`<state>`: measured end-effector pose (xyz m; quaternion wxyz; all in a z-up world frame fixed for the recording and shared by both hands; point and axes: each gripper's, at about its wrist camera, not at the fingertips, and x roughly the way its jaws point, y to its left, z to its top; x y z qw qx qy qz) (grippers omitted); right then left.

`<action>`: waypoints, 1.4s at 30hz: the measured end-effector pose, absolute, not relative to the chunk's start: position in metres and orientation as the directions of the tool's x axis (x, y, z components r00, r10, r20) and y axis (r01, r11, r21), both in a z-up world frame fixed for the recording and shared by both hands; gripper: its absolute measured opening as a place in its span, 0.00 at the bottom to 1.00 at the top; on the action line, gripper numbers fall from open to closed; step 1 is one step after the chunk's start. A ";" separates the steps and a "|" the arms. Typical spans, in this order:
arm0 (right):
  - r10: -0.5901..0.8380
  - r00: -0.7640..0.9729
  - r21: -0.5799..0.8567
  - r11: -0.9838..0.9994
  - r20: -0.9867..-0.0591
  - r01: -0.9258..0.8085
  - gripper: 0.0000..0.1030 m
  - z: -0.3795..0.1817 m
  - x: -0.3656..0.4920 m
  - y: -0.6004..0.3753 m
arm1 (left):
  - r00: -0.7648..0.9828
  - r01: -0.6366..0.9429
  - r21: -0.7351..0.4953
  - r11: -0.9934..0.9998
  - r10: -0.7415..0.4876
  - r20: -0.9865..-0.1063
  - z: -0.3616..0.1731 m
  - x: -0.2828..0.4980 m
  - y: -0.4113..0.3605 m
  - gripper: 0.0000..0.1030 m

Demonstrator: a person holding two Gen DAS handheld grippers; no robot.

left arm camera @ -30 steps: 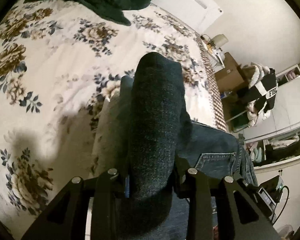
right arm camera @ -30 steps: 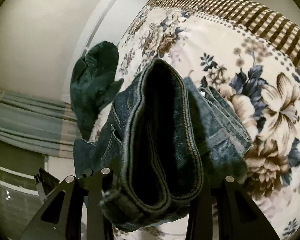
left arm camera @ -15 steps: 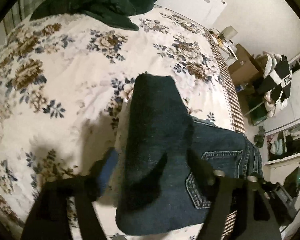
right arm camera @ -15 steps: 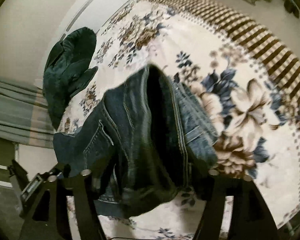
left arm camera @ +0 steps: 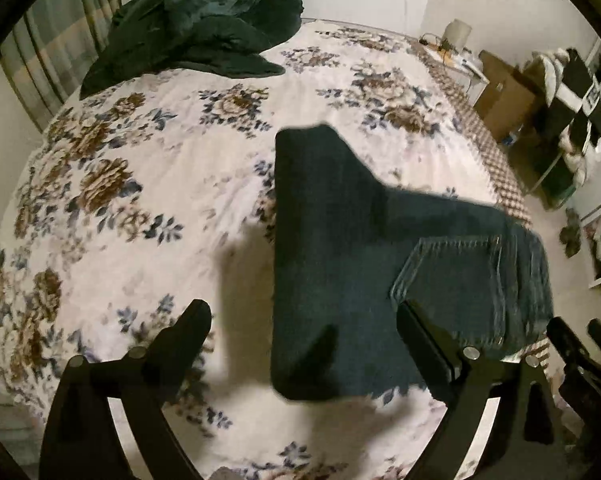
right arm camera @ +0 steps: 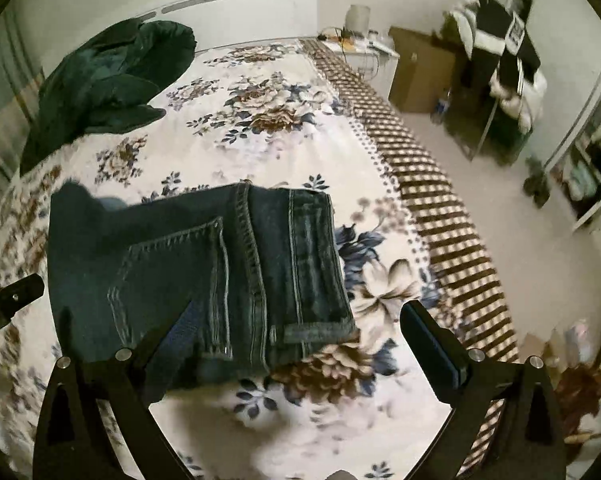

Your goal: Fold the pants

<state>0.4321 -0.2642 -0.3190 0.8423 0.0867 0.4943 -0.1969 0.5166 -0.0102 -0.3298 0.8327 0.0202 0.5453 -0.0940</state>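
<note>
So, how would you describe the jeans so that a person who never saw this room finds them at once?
Start at the bed with the white flowered cover. Near its checked edge lie the jeans, a flat folded bundle of dark blue denim with pale stitching and a back pocket on top. The only other cloth on the bed is the green blanket, crumpled up by the headboard.

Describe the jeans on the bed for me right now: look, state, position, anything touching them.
The jeans are dark blue denim with pale stitching, folded into a flat, compact stack on the floral bedspread. A back pocket faces up; waistband and belt loop lie at one end. Only the bedspread touches them; both tongs are opening, nothing between their fingers.
</note>
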 end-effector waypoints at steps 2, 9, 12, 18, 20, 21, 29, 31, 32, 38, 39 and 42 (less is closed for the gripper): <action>-0.257 0.428 -0.066 0.909 -0.866 0.412 0.99 -0.316 0.423 -0.255 | 0.397 0.179 -0.055 0.982 -0.123 -0.910 -0.325 0.503 -0.009 0.92; -0.264 0.456 -0.065 0.911 -0.850 0.407 0.99 -0.285 0.380 -0.235 | 0.478 0.168 -0.019 0.986 -0.098 -0.873 -0.282 0.451 -0.002 0.92; -0.272 0.490 -0.062 0.914 -0.828 0.402 0.99 -0.261 0.356 -0.231 | 0.517 0.159 -0.012 0.987 -0.093 -0.851 -0.258 0.429 0.000 0.92; -0.264 0.574 -0.042 0.928 -0.775 0.371 0.99 -0.199 0.299 -0.219 | 0.593 0.143 -0.008 0.990 -0.093 -0.800 -0.203 0.367 0.002 0.92; -0.253 0.600 -0.030 0.934 -0.759 0.356 0.99 -0.178 0.277 -0.214 | 0.613 0.140 -0.001 0.990 -0.088 -0.785 -0.189 0.348 0.002 0.92; -0.248 0.612 -0.024 0.937 -0.751 0.350 0.99 -0.169 0.267 -0.213 | 0.627 0.140 0.003 0.990 -0.086 -0.775 -0.179 0.334 0.001 0.92; -0.216 0.698 0.013 0.951 -0.682 0.307 0.99 -0.093 0.162 -0.200 | 0.688 0.127 0.020 0.992 -0.074 -0.722 -0.129 0.250 -0.004 0.92; -0.213 0.715 0.012 0.955 -0.666 0.296 0.99 -0.075 0.134 -0.196 | 0.697 0.122 0.016 0.992 -0.075 -0.713 -0.119 0.232 -0.002 0.92; -0.213 0.720 0.009 0.956 -0.660 0.292 0.99 -0.069 0.124 -0.194 | 0.699 0.121 0.013 0.993 -0.076 -0.711 -0.114 0.224 -0.002 0.92; -0.191 0.750 0.016 0.966 -0.633 0.260 0.99 -0.026 0.059 -0.176 | 0.724 0.112 0.001 0.994 -0.081 -0.685 -0.085 0.185 0.010 0.92; -0.189 0.752 0.018 0.966 -0.631 0.258 0.99 -0.021 0.054 -0.174 | 0.725 0.112 -0.002 0.994 -0.083 -0.683 -0.083 0.182 0.011 0.92; -0.194 0.759 0.017 0.965 -0.622 0.260 0.99 -0.002 0.033 -0.165 | 0.730 0.118 -0.019 0.993 -0.100 -0.676 -0.075 0.171 0.018 0.93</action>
